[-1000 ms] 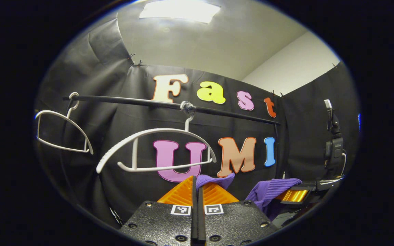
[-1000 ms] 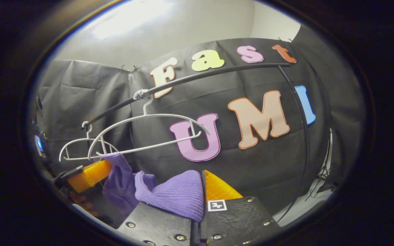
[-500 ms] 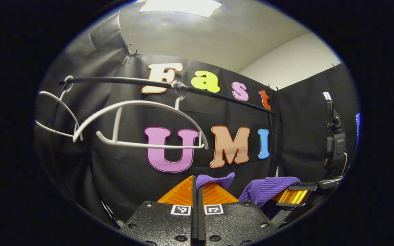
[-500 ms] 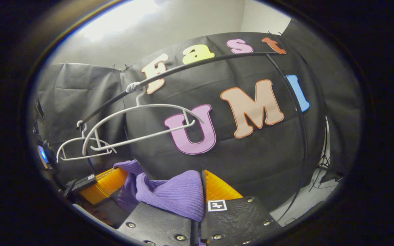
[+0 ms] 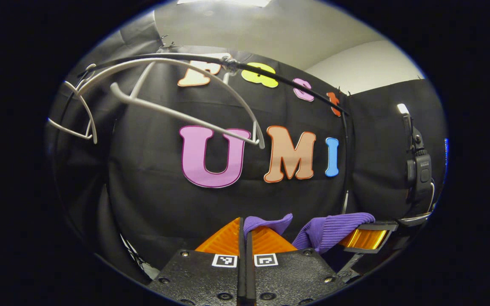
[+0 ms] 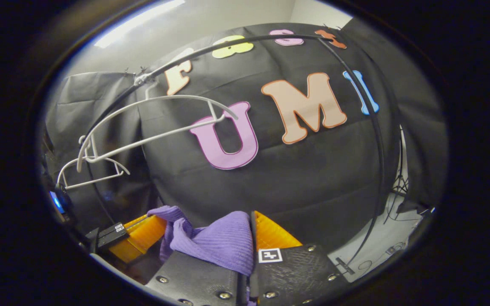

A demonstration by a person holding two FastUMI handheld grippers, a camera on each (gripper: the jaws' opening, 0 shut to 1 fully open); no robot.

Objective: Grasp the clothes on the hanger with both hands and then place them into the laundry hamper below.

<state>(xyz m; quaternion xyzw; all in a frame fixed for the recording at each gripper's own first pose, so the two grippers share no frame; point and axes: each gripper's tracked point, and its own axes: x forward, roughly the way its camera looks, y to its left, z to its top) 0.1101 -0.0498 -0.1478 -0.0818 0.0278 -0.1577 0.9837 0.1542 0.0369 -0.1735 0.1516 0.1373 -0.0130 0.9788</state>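
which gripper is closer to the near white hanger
Left, I think. The hanger looms large, up and left of the left gripper, and looks smaller and farther, up and left of the right gripper. Both are below it, shut on the purple garment.

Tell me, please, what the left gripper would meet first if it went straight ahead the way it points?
Probably the black cloth wall: past the left gripper, shut on the purple garment, nothing else lies ahead. The white hanger hangs higher.
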